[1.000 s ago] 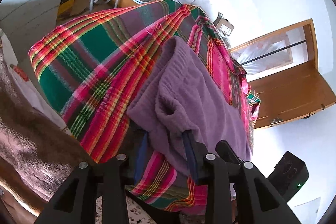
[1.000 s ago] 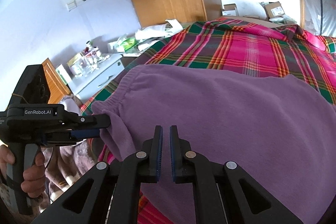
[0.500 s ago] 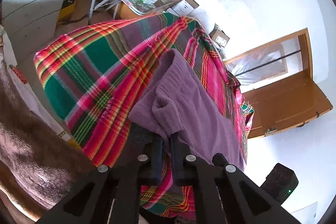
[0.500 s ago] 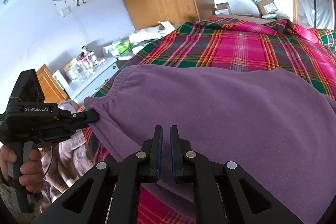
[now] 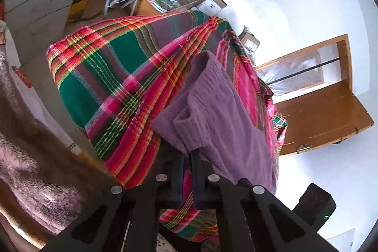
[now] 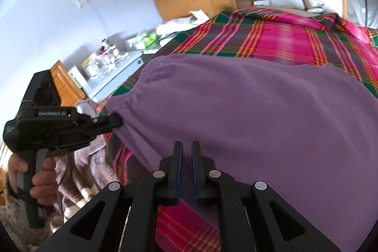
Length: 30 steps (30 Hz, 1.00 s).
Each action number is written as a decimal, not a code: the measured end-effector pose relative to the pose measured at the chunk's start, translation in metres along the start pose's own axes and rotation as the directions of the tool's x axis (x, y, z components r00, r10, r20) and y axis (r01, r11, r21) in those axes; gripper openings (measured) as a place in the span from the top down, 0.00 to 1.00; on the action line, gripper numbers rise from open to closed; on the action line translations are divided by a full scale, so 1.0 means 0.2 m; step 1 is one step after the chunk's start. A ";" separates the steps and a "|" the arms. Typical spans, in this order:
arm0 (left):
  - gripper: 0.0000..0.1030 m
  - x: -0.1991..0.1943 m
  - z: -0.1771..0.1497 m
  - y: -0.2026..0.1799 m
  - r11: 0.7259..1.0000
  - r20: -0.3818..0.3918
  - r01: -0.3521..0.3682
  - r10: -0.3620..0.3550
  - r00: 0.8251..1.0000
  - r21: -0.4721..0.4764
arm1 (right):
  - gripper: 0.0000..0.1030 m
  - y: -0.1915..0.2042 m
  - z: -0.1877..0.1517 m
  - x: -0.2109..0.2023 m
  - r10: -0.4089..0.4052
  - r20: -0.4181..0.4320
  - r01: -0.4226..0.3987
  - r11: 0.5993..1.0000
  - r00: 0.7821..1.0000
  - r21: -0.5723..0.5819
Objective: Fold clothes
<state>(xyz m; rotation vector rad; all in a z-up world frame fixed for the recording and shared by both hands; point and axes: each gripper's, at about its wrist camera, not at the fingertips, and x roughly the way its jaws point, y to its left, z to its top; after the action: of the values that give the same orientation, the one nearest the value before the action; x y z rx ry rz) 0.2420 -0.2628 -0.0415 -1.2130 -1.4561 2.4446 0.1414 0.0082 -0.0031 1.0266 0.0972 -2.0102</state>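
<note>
Since a second ago, the left gripper (image 5: 186, 157) has clamped the purple garment (image 6: 248, 115)'s corner, drawing it taut over the plaid blanket (image 6: 271, 39); the right gripper (image 6: 186, 152), jaws nearly together, grips nothing.

left gripper (image 5: 186, 157) was wide open 1 s ago w/ the purple garment (image 6: 248, 110) edge between its fingers (image 5: 198, 171); now they're closed on the waistband corner, only a narrow gap showing. that corner's been pulled out past the edge of the plaid bed cover (image 5: 113, 77), fabric drawn taut to the fingers instead of bunched. in the right wrist view the left gripper (image 6: 115, 121) has drifted up & away, stretching the near hem into a straighter line.
</note>
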 end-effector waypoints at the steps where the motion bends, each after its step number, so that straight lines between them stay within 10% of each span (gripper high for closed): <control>1: 0.94 0.00 0.00 0.00 1.000 -0.003 0.010 -0.010 1.000 -0.006 | 0.92 0.01 0.00 0.00 0.008 -0.008 -0.008 1.000 1.000 -0.008; 8: 0.87 -0.02 -0.01 0.05 0.994 -0.014 0.095 -0.096 0.995 -0.054 | 0.92 0.14 -0.04 0.04 0.065 -0.065 -0.071 0.993 0.996 -0.090; 12: 0.64 -0.04 -0.01 0.07 0.984 0.001 0.158 -0.158 0.987 -0.086 | 0.92 0.19 -0.04 0.05 0.059 -0.071 -0.068 0.988 0.996 -0.136; 30: 0.71 -0.03 0.03 0.10 0.989 -0.010 0.113 -0.114 0.993 -0.093 | 0.83 0.25 0.08 0.13 0.050 -0.085 -0.065 0.981 0.995 -0.183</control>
<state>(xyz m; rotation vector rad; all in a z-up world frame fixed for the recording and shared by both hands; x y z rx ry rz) 0.2493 -0.2795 -0.0511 -1.1273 -1.6035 2.3140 0.1594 -0.0479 0.0036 0.9792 0.2891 -1.8689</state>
